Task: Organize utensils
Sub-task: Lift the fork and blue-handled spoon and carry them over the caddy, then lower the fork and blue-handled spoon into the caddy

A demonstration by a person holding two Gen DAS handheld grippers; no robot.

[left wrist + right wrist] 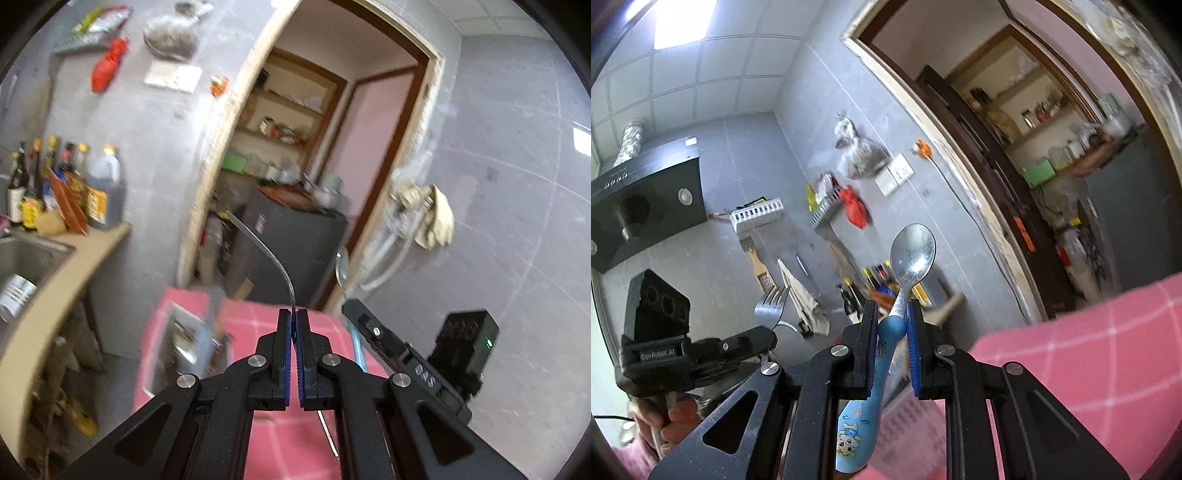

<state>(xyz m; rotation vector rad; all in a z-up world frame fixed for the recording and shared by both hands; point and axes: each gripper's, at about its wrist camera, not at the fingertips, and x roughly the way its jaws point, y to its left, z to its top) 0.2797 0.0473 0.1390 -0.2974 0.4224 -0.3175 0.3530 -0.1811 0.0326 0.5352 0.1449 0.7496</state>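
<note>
Blue pads on your left claw (294, 325) are pinched tight on a thin metal fork (258, 243), seen edge-on from that wrist, so it reads as a curved sliver rising from the tips. Your right claw (891, 317) is clamped on a kid's spoon (912, 254) right at the neck, where the metal meets the blue plastic handle with the cartoon print; the bowl points up and the handle hangs down between the arms.

Both are light and stiff, nothing fragile. I'd guess the bare steel fork is the slippery one, and held that close to one end it could swivel if it bumps anything. Same for the spoon, since the neck is narrow and most of the handle dangles free.

Below you is a tabletop with a pink checked cloth (258, 325), and something metallic sits on it, too blurred to name. Further out: a beige counter with a sink (26, 254) and sauce bottles (62, 181), grey tiled walls, a range hood (646, 199), and a doorway to a shelved room.
</note>
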